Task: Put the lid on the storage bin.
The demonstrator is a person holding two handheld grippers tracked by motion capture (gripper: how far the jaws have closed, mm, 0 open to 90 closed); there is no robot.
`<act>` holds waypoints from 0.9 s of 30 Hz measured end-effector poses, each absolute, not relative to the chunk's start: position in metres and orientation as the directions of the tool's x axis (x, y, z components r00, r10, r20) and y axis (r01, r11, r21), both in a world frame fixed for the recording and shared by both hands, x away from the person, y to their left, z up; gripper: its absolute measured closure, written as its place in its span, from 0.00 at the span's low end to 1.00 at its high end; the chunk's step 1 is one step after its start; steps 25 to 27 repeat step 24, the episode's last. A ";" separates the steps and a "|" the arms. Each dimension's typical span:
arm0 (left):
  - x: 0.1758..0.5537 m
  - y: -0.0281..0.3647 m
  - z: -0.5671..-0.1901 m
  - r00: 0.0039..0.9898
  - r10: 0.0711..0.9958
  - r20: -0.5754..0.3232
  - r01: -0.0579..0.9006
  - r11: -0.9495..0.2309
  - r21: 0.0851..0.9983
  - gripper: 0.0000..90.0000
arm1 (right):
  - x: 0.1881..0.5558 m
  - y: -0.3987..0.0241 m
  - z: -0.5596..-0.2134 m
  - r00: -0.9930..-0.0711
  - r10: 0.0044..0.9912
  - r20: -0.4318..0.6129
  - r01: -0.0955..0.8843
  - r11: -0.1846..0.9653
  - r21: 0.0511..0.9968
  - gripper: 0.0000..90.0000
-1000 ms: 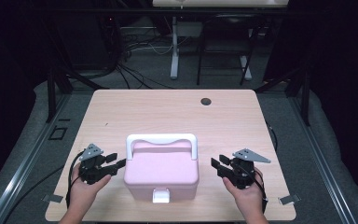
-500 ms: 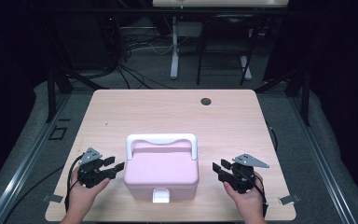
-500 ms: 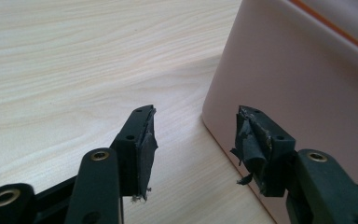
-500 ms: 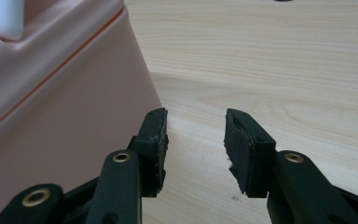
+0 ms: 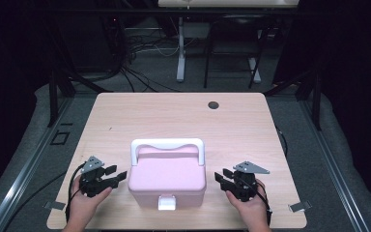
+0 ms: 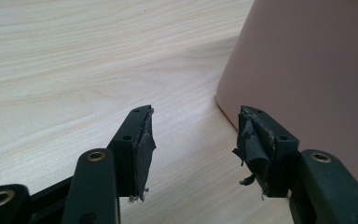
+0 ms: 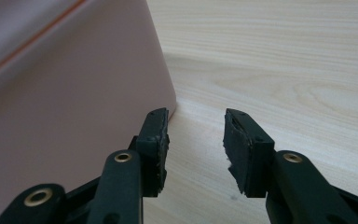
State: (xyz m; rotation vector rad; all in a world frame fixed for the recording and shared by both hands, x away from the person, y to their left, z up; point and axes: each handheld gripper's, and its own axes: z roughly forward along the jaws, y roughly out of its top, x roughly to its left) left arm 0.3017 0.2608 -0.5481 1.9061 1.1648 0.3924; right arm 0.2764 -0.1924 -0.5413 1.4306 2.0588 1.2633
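I see a pink box (image 5: 167, 178) standing on the wooden table (image 5: 174, 121), near the front edge and about in the middle between my two grippers. It has a white handle (image 5: 168, 145) standing up over its lid and a white latch (image 5: 167, 202) on the front side, which looks closed.

My left gripper (image 5: 121, 175) is held low just beside the left wall of the box, and its jaws point toward that wall. In the left gripper view the jaws are spread, with nothing between them, only the table surface. The pink wall is just beside the right jaw; I cannot tell if it touches. The pads (image 6: 142, 154) are worn and frayed at the edges.

My right gripper (image 5: 220, 178) is just beside the right wall of the box, also low, with its jaws pointing inward. In the right gripper view the jaws are apart and hold nothing; the left jaw is very near the lower corner of the pink wall.

A small dark round hole (image 5: 213, 105) is in the table at the far side, well apart from the box.
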 end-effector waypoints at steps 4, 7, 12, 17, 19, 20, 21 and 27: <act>0.302 0.262 -0.549 0.514 0.843 -0.160 0.577 -0.202 0.791 0.51 | 0.277 -0.189 -0.545 -0.445 0.872 0.203 0.590 0.114 0.799 0.66; 0.302 0.262 -0.549 0.513 0.843 -0.160 0.580 -0.203 0.789 0.51 | 0.276 -0.186 -0.547 -0.455 0.872 0.184 0.584 0.136 0.800 0.66; 0.301 0.261 -0.549 0.515 0.843 -0.157 0.576 -0.204 0.792 0.51 | 0.275 -0.185 -0.547 -0.461 0.874 0.152 0.570 0.160 0.806 0.65; 0.303 0.261 -0.550 0.528 0.835 -0.152 0.563 -0.211 0.799 0.51 | 0.275 -0.188 -0.548 -0.453 0.875 0.171 0.576 0.140 0.805 0.64; 0.303 0.261 -0.550 0.541 0.827 -0.154 0.545 -0.205 0.813 0.50 | 0.275 -0.188 -0.548 -0.447 0.877 0.176 0.577 0.132 0.806 0.64; 0.303 0.261 -0.550 0.541 0.827 -0.154 0.545 -0.205 0.813 0.50 | 0.275 -0.188 -0.548 -0.447 0.877 0.176 0.577 0.132 0.806 0.64; 0.303 0.261 -0.549 0.544 0.824 -0.160 0.544 -0.200 0.815 0.50 | 0.275 -0.189 -0.549 -0.445 0.877 0.178 0.576 0.128 0.808 0.64; 0.304 0.263 -0.545 0.541 0.822 -0.179 0.547 -0.182 0.817 0.50 | 0.275 -0.190 -0.548 -0.443 0.878 0.179 0.573 0.125 0.810 0.63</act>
